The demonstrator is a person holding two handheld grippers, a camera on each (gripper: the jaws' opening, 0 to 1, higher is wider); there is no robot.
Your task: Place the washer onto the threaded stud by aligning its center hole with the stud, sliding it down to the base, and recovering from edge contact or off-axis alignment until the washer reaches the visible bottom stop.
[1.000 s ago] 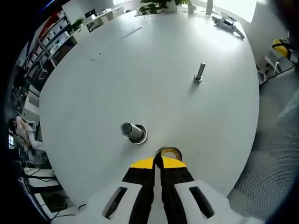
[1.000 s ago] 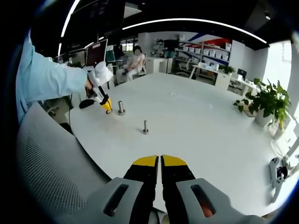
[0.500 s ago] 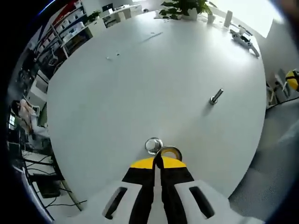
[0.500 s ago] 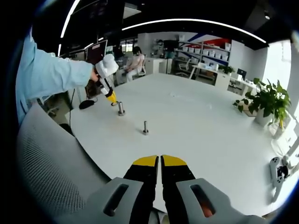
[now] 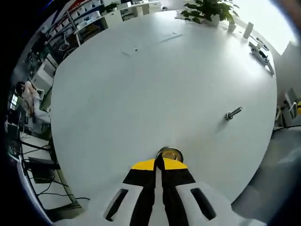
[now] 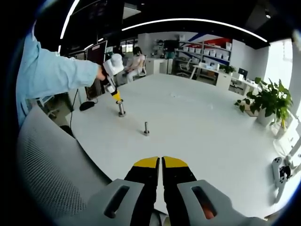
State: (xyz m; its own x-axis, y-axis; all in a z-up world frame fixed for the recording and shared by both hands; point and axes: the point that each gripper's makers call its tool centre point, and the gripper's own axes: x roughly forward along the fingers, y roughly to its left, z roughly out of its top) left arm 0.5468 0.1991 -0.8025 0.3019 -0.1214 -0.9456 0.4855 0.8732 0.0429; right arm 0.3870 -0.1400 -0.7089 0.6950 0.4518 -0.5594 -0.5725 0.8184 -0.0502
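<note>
My left gripper (image 5: 159,163) is shut on a metal washer (image 5: 170,153), holding it by its near edge just above the white table (image 5: 141,84). In this view I look almost straight down, and the stud lies under the washer, so I cannot tell whether the hole is over it. In the right gripper view the left gripper (image 6: 115,95) points down onto the top of the upright stud (image 6: 121,109) at the table's near left. My right gripper (image 6: 162,160) is shut with nothing in it, low over the near table edge.
A second, thinner bolt (image 5: 233,113) (image 6: 146,128) stands on the table apart from the stud. A sleeve (image 6: 51,75) reaches in from the left. A grey mesh chair (image 6: 51,165) is near left, a potted plant (image 6: 268,101) and a white device (image 6: 281,174) far right.
The left gripper has swung from beside the stud to right above it, carrying the washer over the stud's top. The right gripper has not moved.
</note>
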